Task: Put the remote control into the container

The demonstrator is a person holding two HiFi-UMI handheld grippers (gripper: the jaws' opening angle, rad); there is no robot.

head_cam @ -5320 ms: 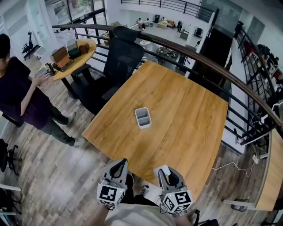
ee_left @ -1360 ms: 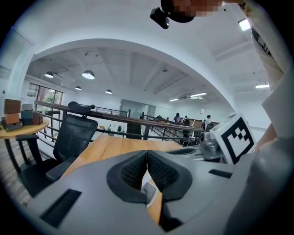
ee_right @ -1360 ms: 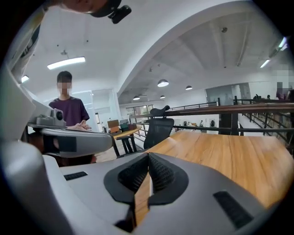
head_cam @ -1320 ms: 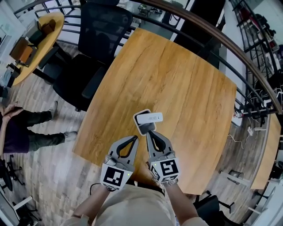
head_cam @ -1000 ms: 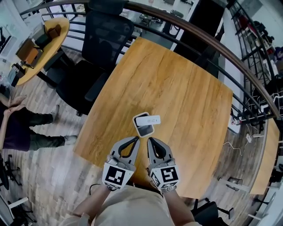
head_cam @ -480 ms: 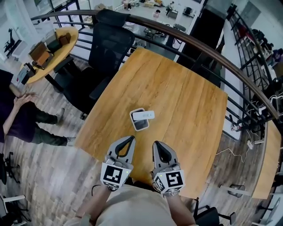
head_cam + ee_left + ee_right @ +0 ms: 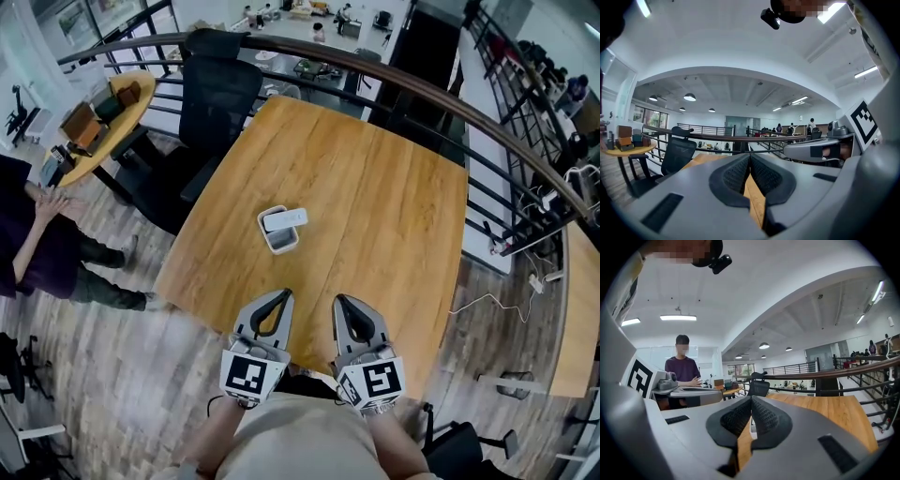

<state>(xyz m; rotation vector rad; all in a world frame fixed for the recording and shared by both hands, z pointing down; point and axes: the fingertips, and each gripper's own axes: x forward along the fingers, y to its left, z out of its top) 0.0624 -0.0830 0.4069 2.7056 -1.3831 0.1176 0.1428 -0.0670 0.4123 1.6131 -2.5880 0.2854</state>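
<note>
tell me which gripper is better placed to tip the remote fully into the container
Left, probably, though narrowly. The left gripper points almost straight at the container, where the remote lies across the rim. The right gripper sits off to the side. Both are shut and empty.

Empty right gripper [image 7: 750, 399], jaws together, before wooden table [image 7: 825, 409].

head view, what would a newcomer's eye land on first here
The big wooden table fills the middle, with a small white container on it and a white remote lying across the container's top. At the bottom, the left gripper and right gripper hang side by side at the table's near edge, both shut and empty. A person in a dark top is at the far left.
</note>
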